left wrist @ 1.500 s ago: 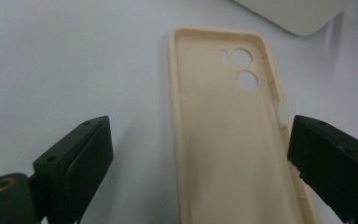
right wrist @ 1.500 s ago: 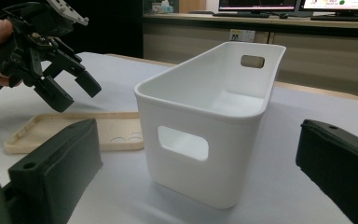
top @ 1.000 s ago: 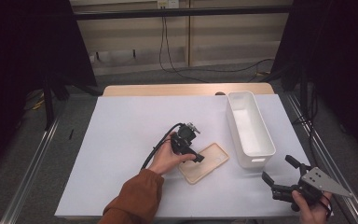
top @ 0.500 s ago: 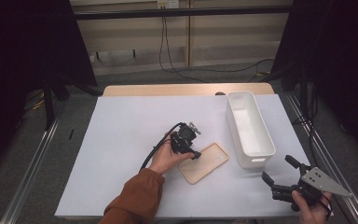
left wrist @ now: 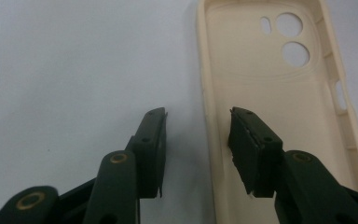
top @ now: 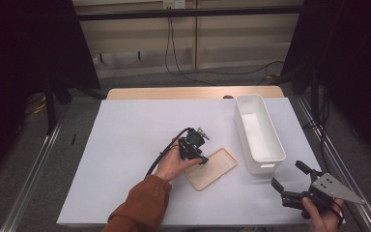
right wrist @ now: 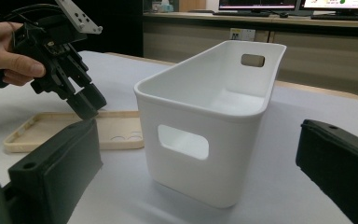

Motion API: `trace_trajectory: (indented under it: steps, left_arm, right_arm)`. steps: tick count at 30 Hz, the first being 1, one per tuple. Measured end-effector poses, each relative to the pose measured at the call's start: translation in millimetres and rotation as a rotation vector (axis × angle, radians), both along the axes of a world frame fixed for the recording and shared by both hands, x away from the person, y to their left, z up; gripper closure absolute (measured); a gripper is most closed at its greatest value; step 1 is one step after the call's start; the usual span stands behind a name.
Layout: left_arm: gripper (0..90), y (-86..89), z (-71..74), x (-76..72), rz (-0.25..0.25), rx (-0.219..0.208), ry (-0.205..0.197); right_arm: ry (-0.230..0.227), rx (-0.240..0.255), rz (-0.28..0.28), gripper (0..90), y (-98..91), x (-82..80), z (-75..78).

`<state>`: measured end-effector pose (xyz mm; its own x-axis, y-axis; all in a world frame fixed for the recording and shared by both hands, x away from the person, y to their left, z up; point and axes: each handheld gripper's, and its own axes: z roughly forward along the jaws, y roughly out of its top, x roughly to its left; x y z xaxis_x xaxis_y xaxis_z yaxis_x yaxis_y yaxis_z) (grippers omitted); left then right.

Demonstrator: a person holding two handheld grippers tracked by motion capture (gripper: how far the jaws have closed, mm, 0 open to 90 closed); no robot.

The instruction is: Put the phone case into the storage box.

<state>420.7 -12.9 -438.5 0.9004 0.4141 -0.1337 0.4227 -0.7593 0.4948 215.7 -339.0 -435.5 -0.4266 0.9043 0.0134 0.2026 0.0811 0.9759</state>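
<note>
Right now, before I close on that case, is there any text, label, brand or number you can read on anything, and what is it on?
None can be read.
Phone case: plain cream, no print.
White bin: no label or marking.
Monitors behind the table: lit, content too small and blurred to read.
Wall plate: marks too blurred to read.

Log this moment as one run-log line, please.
left tool: open, straddling phone case edge | right tool: open, idle near bin | bin: empty

Cream phone case (top: 211, 167), lower centre; plain white bin (top: 258, 133), right; white table (top: 125, 145); rust-orange, possibly brown, sleeve (top: 137, 210); black jaws.
</note>
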Motion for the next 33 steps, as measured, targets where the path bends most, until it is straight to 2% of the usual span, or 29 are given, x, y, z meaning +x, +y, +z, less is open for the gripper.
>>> trace_trajectory:
  steps: [11,13,20,21,22,28,33]
  left_arm:
    - [61.8,1.3,-0.2,0.2,-0.010,-0.014,0.020]
    - [70.0,1.8,-0.7,0.1,-0.013,-0.029,0.036]
    - [70.7,1.1,-0.3,0.2,-0.012,-0.026,0.046]
    - [75.4,1.1,-0.6,0.0,-0.025,-0.036,0.063]
    - [78.9,1.0,-0.5,-0.1,-0.022,-0.035,0.061]
    - [79.3,2.2,-1.0,1.8,-0.020,-0.041,0.078]
    - [85.7,2.2,0.0,2.3,-0.017,-0.033,0.067]
  right_arm:
    - [0.001,0.000,0.002,0.0,0.3,0.2,-0.1]
    - [0.001,0.001,0.001,0.0,0.2,0.1,-0.1]
    - [0.001,-0.001,0.003,0.0,0.5,0.1,-0.1]
    - [0.001,-0.001,0.003,0.0,0.5,0.1,-0.1]
    - [0.000,-0.001,0.002,0.0,0.5,0.2,-0.1]
    - [0.001,-0.002,0.002,0.0,0.6,0.2,-0.1]
    - [0.001,-0.002,0.003,0.0,0.6,0.2,-0.1]
